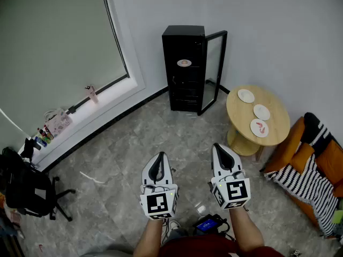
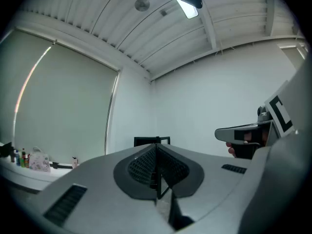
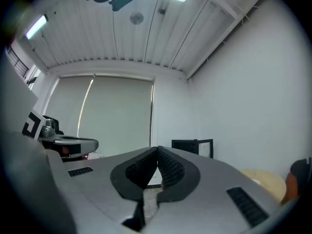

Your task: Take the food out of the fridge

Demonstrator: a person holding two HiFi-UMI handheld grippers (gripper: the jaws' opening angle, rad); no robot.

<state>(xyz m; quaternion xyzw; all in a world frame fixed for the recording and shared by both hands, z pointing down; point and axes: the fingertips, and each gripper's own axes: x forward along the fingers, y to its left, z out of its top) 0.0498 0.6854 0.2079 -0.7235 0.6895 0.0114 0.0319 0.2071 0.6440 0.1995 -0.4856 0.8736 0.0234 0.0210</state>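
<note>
A small black fridge point(image 1: 185, 68) stands against the far wall with its glass door point(image 1: 213, 71) swung open to the right. On an upper shelf inside lies a plate of food point(image 1: 184, 63). Both grippers are held low in front of me, well short of the fridge. My left gripper point(image 1: 157, 162) is shut with nothing in it, and so is my right gripper point(image 1: 222, 153). In the left gripper view the fridge top point(image 2: 152, 141) shows just above the closed jaws. The right gripper view shows the fridge point(image 3: 191, 145) a little right of the closed jaws.
A round wooden table point(image 1: 258, 116) right of the fridge carries three white plates point(image 1: 261, 112). An orange chair with a striped cloth point(image 1: 311, 170) is at the far right. A black office chair point(image 1: 27, 189) and a windowsill with bottles point(image 1: 51, 127) are on the left.
</note>
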